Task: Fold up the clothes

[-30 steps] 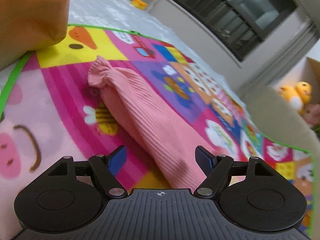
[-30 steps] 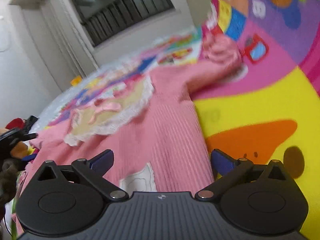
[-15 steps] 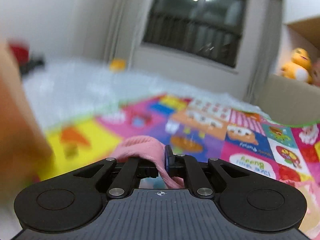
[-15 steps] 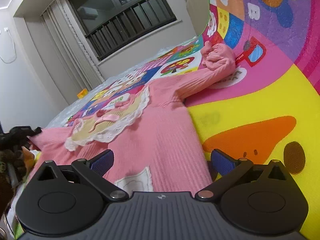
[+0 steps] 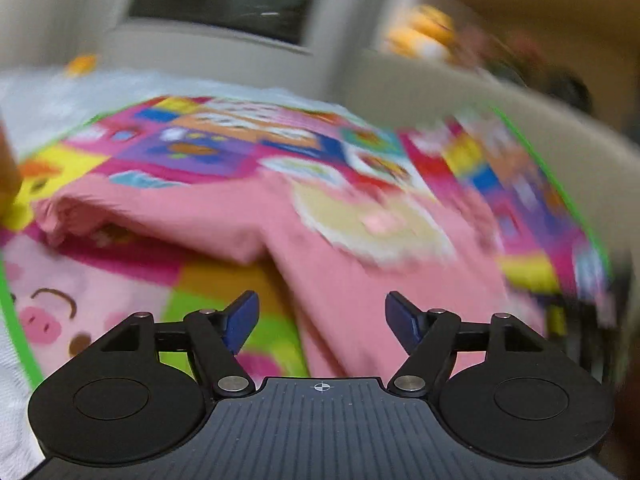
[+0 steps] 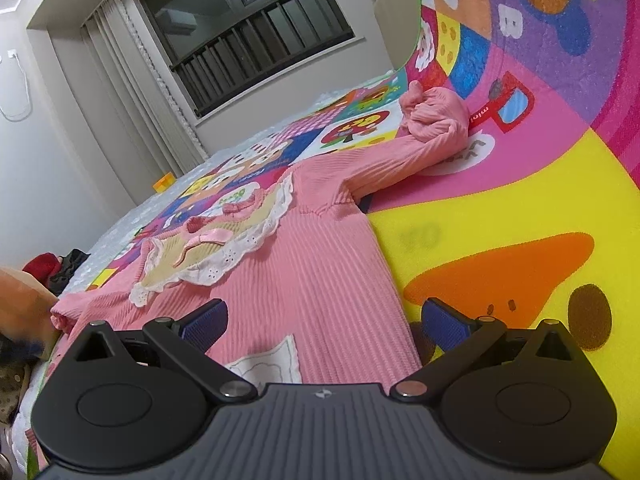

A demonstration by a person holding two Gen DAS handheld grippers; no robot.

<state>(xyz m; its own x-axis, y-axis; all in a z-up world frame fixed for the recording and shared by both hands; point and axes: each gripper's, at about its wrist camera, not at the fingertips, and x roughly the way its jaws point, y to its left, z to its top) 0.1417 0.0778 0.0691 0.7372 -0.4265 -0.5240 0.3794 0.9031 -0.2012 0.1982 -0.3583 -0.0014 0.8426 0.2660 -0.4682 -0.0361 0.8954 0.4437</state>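
A pink ribbed child's top (image 6: 320,276) with a lace collar (image 6: 224,252) lies spread on a colourful play mat (image 6: 520,208). Its far sleeve (image 6: 432,128) ends bunched up on the mat. In the blurred left wrist view the same top (image 5: 360,288) lies ahead, one sleeve (image 5: 152,216) stretched out to the left. My left gripper (image 5: 322,318) hangs open just above the top's lower body, holding nothing. My right gripper (image 6: 324,324) is open too, low over the top's side edge, with fabric between its fingers but not pinched.
A beige bumper wall (image 5: 500,120) rims the mat, with plush toys (image 5: 424,36) behind it. A window with bars (image 6: 256,56) is at the back. Dark and red items (image 6: 56,268) lie at the far left. A yellow block (image 6: 164,182) sits on the white cover.
My left gripper, shut on the sleeve half a second ago, has opened, let it go and swung right toward the top's body. The right gripper has stayed open, barely moving.
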